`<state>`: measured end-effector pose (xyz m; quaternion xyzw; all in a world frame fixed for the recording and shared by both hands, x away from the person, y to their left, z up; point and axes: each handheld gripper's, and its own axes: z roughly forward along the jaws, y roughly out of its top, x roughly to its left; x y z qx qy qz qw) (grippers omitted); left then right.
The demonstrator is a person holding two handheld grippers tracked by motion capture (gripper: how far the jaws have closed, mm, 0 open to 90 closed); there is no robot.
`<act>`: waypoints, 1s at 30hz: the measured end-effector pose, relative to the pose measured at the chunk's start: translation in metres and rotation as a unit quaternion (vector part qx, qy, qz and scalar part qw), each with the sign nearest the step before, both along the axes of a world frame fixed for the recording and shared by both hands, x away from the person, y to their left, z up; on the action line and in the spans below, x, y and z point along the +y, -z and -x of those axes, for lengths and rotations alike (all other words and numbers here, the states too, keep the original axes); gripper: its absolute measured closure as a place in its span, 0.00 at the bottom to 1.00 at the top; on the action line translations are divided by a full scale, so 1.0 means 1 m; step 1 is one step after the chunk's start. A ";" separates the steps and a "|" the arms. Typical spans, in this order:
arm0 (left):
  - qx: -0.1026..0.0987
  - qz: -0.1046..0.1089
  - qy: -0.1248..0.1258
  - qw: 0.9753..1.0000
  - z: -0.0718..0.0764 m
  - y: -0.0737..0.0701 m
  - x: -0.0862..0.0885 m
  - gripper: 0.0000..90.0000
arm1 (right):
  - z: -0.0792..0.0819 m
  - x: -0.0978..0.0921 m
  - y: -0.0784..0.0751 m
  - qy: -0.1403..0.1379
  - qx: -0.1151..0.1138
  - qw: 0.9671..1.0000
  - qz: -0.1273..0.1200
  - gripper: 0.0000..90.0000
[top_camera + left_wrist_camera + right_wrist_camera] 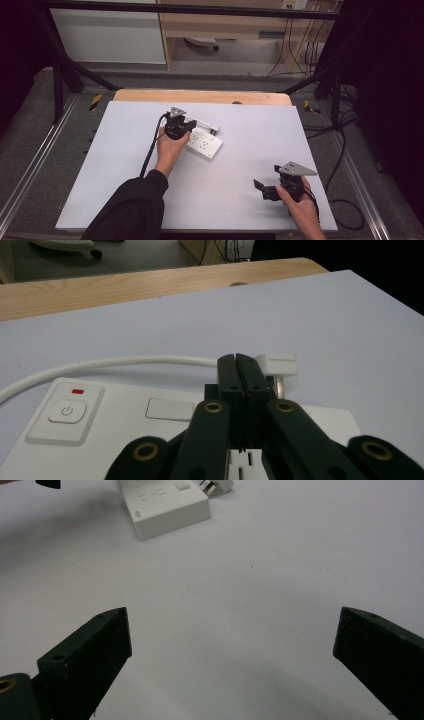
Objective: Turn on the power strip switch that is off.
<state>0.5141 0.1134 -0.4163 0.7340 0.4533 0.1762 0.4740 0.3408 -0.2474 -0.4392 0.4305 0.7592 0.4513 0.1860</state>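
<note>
Left tool, jaws pressed together on nothing, sits over the power strip; the plug lies just beyond.

White table bearing power strip, plug

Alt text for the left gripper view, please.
The left gripper, jaws pressed together, hovers over a white power strip on a white table. Its white plug and cable lie just beyond.
</note>
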 end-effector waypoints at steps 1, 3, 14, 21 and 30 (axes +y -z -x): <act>0.001 0.000 0.001 1.000 0.000 0.000 -0.001 1.00 | 0.000 0.000 0.000 0.000 0.001 1.000 0.000 0.03; 0.005 0.001 0.004 1.000 -0.001 0.002 -0.002 1.00 | 0.000 0.000 0.000 0.000 0.000 1.000 0.000 0.03; 0.023 -0.004 0.026 0.999 -0.001 0.010 -0.009 1.00 | 0.000 0.000 0.000 0.000 0.000 1.000 0.001 0.03; 0.025 -0.012 0.022 0.999 -0.004 0.014 -0.008 1.00 | 0.000 0.000 0.000 0.000 0.000 1.000 0.000 0.03; 0.025 -0.013 0.015 0.999 -0.010 0.020 -0.005 1.00 | 0.000 0.000 0.001 0.000 0.000 1.000 0.000 0.03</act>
